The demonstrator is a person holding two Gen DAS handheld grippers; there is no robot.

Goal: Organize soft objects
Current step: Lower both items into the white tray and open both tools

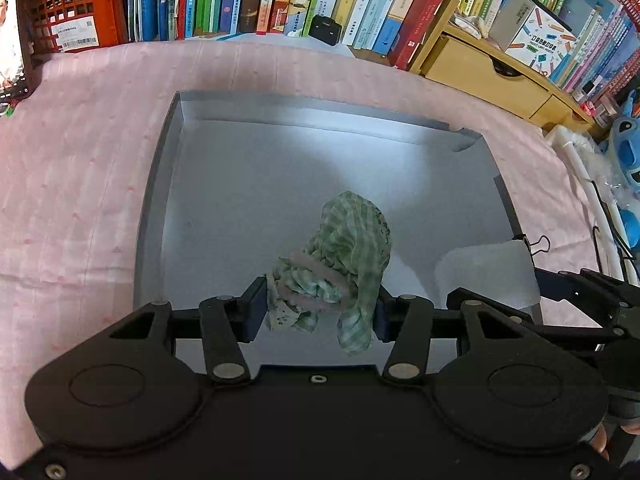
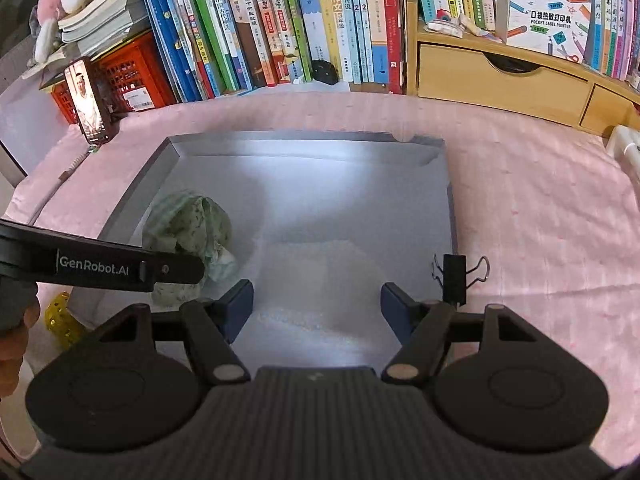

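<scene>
A crumpled green checked cloth [image 1: 344,256] with a pink band hangs between the fingers of my left gripper [image 1: 320,308], which is shut on it above the shallow grey tray [image 1: 168,184]. The cloth [image 2: 188,224] also shows in the right wrist view, over the tray's left side [image 2: 148,176], partly behind the left gripper's arm [image 2: 100,266]. A white foam sheet [image 1: 488,272] lies in the tray's near right corner. My right gripper [image 2: 316,308] is open and empty, low over that foam sheet [image 2: 320,300].
The tray rests on a pink cloth [image 2: 540,220]. A black binder clip [image 2: 456,276] grips the tray's right rim. Books [image 2: 280,20], a wooden drawer unit [image 2: 500,80], a red crate [image 2: 132,76] and a phone [image 2: 88,100] line the back. A blue plush toy [image 1: 628,148] sits at the right.
</scene>
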